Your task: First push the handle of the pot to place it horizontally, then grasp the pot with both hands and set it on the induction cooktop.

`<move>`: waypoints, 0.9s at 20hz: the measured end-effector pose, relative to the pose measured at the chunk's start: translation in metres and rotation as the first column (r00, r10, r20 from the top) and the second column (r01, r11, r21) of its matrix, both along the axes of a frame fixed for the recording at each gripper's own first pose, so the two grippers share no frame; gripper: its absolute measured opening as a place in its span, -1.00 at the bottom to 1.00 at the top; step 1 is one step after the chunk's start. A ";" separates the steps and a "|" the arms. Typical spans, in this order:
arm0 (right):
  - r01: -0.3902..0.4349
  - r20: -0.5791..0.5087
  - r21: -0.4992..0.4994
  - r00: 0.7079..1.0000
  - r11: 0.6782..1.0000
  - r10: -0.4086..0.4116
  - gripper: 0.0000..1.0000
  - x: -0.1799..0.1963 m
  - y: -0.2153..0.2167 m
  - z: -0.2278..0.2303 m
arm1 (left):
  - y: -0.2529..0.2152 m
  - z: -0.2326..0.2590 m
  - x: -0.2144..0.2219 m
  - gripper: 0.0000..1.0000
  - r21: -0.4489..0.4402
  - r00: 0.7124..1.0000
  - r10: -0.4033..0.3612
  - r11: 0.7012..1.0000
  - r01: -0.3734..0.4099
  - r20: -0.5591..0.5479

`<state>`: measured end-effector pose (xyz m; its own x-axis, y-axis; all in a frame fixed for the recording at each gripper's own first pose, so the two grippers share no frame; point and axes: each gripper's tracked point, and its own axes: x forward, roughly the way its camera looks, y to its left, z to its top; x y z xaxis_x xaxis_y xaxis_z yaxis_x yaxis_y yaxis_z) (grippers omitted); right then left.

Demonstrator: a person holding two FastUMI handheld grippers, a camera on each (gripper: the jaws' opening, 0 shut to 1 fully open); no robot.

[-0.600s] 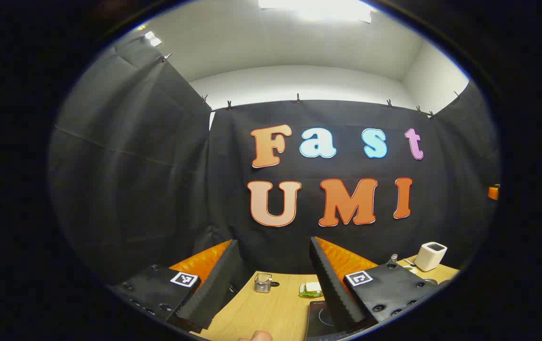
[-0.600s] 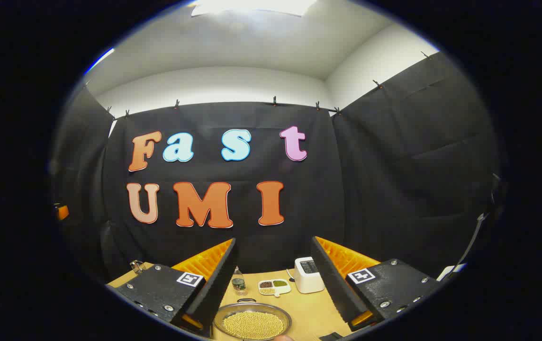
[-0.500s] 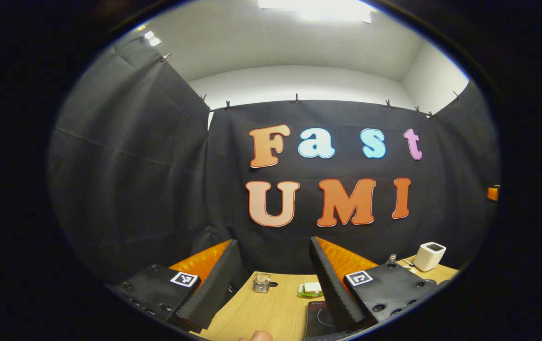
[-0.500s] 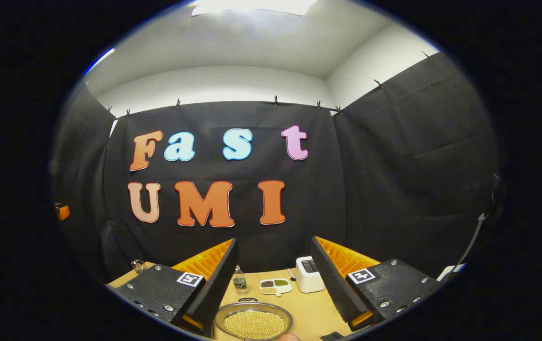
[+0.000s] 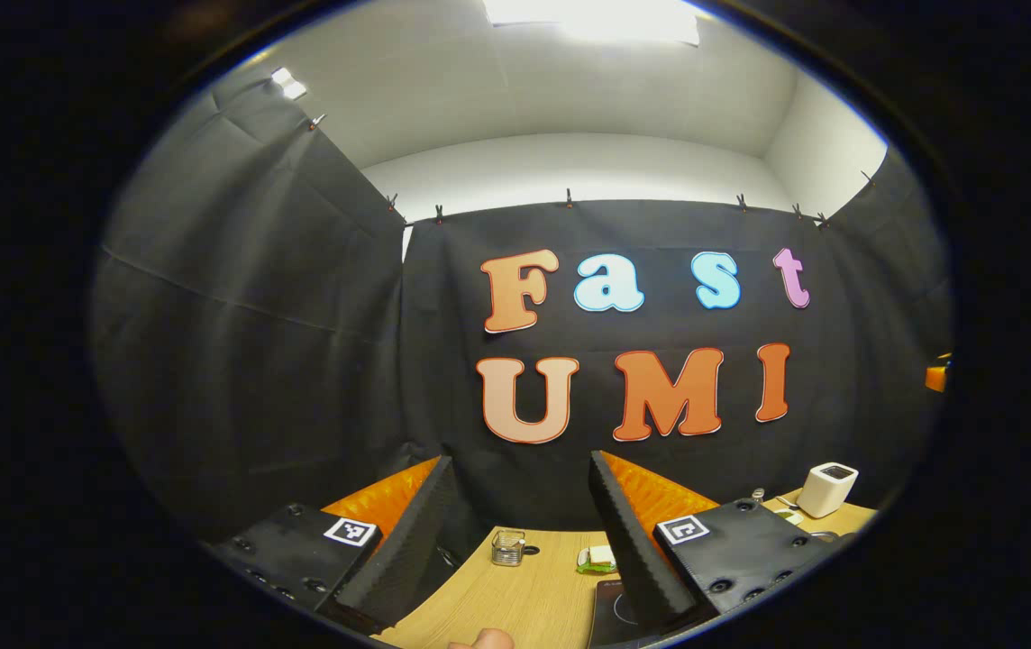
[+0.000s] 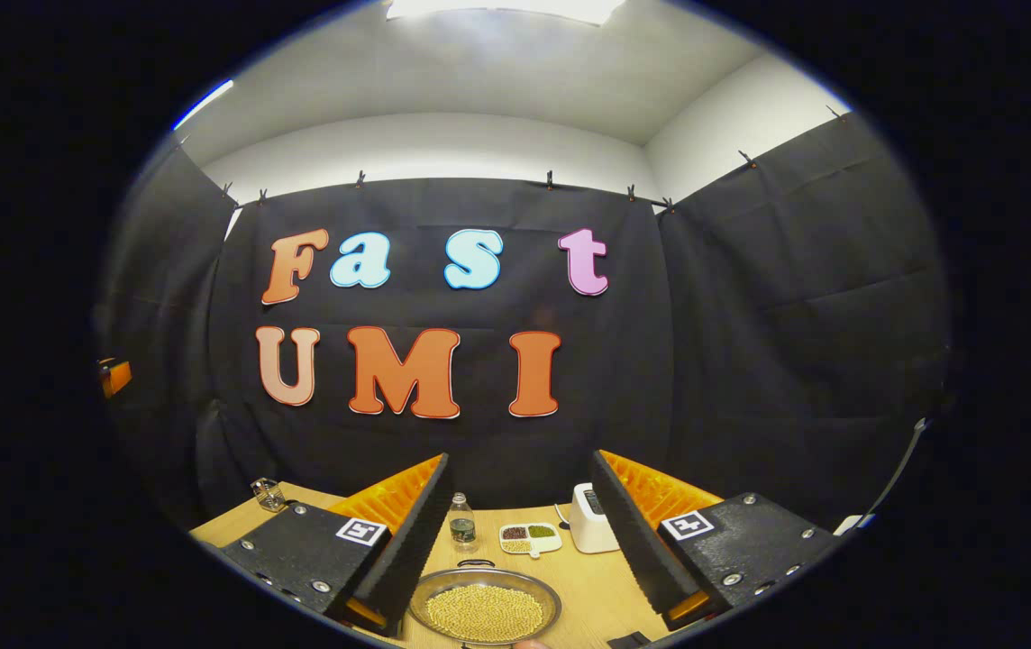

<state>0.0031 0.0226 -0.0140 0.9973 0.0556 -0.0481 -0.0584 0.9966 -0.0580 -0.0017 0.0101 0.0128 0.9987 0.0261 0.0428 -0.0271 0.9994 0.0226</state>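
Note:
In the right gripper view, a shallow metal pot (image 6: 484,606) full of small yellow beans sits on the wooden table (image 6: 588,586), low between the fingers. A small dark loop handle (image 6: 477,563) shows at its far rim. My right gripper (image 6: 521,464) is open above and short of the pot, touching nothing. In the left gripper view, the dark induction cooktop (image 5: 613,615) lies on the table by the right finger, partly hidden by it. My left gripper (image 5: 520,469) is open and holds nothing. A fingertip (image 5: 479,640) pokes in at the bottom edge.
Behind the pot stand a small bottle (image 6: 461,523), a divided dish (image 6: 529,538) of grains and a white appliance (image 6: 589,530). A glass jar (image 6: 268,494) sits far left. In the left gripper view, a glass jar (image 5: 506,547) and a green-and-white item (image 5: 597,559) lie beyond the cooktop.
The right gripper view has tipped down, showing more of the table and the pot. The left gripper view has tipped up slightly. Both grippers remain open.

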 end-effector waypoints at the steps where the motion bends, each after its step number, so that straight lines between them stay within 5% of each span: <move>1: -0.009 -0.010 -0.002 1.000 1.000 0.009 0.90 0.001 0.002 -0.002 | 0.000 0.001 0.001 0.96 0.000 1.000 -0.001 1.000 0.001 0.003; 11: -0.057 -0.041 0.003 0.998 0.998 0.057 0.93 0.005 0.016 -0.015 | -0.002 0.001 -0.001 0.97 -0.008 1.000 -0.016 1.000 0.016 0.002; 18: -0.085 -0.081 0.037 0.993 0.996 0.087 0.27 0.006 0.016 -0.031 | -0.007 -0.003 -0.004 0.97 -0.028 0.999 -0.033 0.999 0.032 -0.011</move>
